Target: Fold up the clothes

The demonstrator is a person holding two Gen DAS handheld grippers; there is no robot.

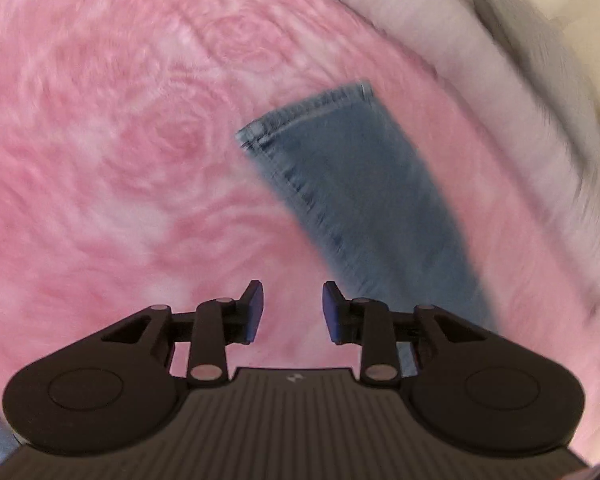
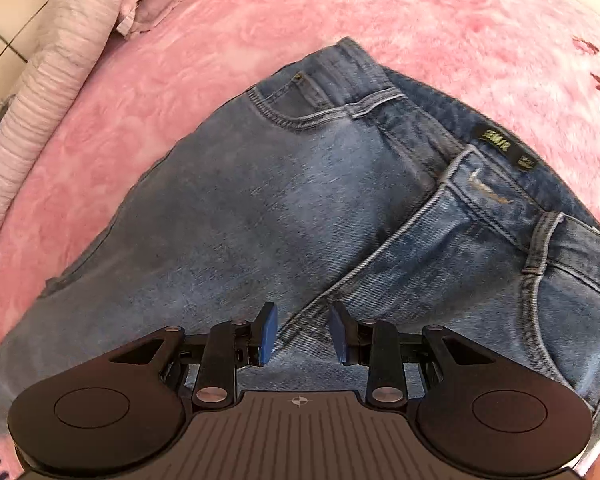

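Overhead, the left gripper (image 1: 293, 312) points down at a pink plush blanket (image 1: 100, 160), its blue pads spread apart with nothing between them. From its view a jeans leg (image 1: 360, 184) runs from about 4 o'clock up toward 12 o'clock, the hemmed cuff (image 1: 304, 114) lying flat on the pink pile just past the gripper; the picture is smeared by motion. Off at 1 to 2 o'clock a pale bedcover (image 1: 480, 60) borders the blanket.

Meanwhile the right gripper (image 2: 303, 334) hangs low over the upper part of the jeans (image 2: 260, 200), jaws parted and empty, the fly seam running up between its pads; whether the tips touch the denim cannot be told. The waistband (image 2: 380, 104) with its dark label (image 2: 504, 150) lies at 1 o'clock, a front pocket at 3 o'clock. Bare blanket lies open from 9 round to 2 o'clock, with a ribbed pale cover (image 2: 32, 120) along the bed edge at 10 o'clock
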